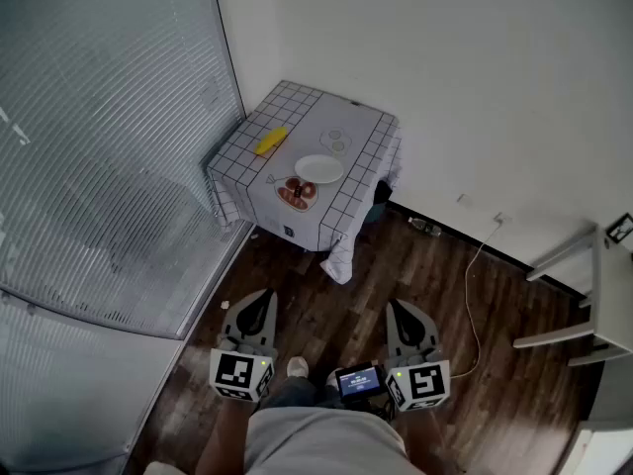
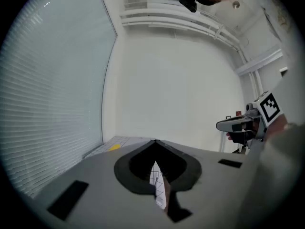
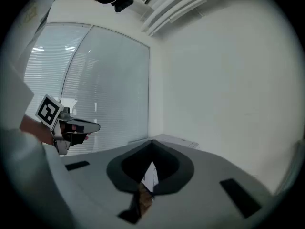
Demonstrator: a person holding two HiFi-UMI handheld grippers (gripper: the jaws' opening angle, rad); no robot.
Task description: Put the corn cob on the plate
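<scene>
The person holds both grippers low in front of the body, side by side and apart, pointing forward and about level. The left gripper (image 1: 255, 317) has its jaws closed together with nothing between them. The right gripper (image 1: 404, 318) is likewise closed and empty.

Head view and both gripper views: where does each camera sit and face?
Head view: on the person's head, looking steeply down at the corner table with corn cob and plate; shows left gripper, right gripper, legs.
Left gripper view: on the left gripper, facing along its shut jaws toward the table; right gripper at right.
Right gripper view: on the right gripper, facing the same corner; left gripper at left.
Shared: both gripper views show the table and white wall.
</scene>
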